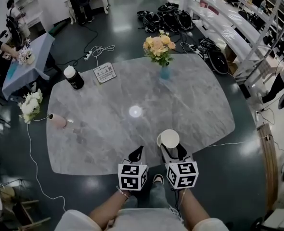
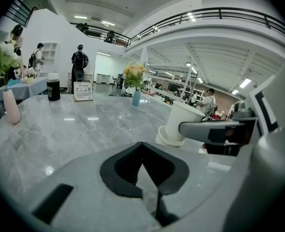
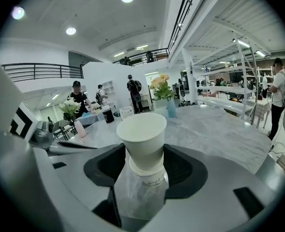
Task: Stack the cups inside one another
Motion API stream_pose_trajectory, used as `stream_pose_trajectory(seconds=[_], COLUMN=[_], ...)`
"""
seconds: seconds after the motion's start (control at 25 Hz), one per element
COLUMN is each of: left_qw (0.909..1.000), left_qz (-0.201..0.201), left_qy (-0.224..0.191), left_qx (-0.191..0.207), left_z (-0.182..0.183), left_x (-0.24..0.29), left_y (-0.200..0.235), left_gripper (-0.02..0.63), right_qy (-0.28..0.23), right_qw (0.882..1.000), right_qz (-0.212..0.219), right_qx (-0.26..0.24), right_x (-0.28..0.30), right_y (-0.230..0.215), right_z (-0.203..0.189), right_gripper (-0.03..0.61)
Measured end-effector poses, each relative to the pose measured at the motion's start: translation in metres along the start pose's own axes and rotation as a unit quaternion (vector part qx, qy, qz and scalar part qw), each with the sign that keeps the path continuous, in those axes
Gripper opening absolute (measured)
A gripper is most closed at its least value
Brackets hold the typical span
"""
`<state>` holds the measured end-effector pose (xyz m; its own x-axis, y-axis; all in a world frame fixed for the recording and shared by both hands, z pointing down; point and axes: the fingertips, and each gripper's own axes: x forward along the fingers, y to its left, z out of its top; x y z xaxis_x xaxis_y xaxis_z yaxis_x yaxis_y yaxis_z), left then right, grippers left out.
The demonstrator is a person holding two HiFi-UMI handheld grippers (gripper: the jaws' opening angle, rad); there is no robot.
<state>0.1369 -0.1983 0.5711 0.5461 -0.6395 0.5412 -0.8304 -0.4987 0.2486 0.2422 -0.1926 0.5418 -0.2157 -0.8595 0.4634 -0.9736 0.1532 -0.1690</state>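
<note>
Two white paper cups (image 1: 168, 138) are nested in a short stack near the front edge of the grey marble table (image 1: 108, 129). They appear upside down, rims toward the tabletop. My right gripper (image 1: 172, 148) is shut on the stack, and in the right gripper view the cups (image 3: 143, 139) sit between the dark pads (image 3: 183, 170). The left gripper view shows the same cups (image 2: 181, 122) to its right, with a right gripper finger (image 2: 205, 129) across them. My left gripper (image 1: 136, 153) is beside them on the left, shut and empty, its tips (image 2: 142, 146) meeting.
A black bottle with a white cap (image 1: 73, 77) and a small sign card (image 1: 105, 72) stand at the far left of the table. A blue vase of flowers (image 1: 164, 71) is at the far middle. A pink vase (image 1: 58, 121) stands at the left edge. Cables lie on the floor.
</note>
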Motion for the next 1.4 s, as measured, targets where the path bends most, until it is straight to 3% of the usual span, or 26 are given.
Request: stream_pose_trajectory(seconds=[0.68,1.4], left_qw=[0.9999,0.9999], left_qz=[0.005,-0.002], left_qy=[0.014,-0.011], left_qx=[-0.006,-0.008], left_z=[-0.010,0.003], left_x=[0.004,-0.019], left_y=[0.009,0.019], left_gripper=[-0.003,-0.003], right_qy=[0.029,-0.029], right_qw=[0.999,0.998], right_qz=[-0.004,-0.055], right_qx=[-0.018,-0.006], right_x=[0.011,-0.017], right_y=[0.001,0.003], right_z=[-0.015,0.018], right_gripper=[0.253,0.242])
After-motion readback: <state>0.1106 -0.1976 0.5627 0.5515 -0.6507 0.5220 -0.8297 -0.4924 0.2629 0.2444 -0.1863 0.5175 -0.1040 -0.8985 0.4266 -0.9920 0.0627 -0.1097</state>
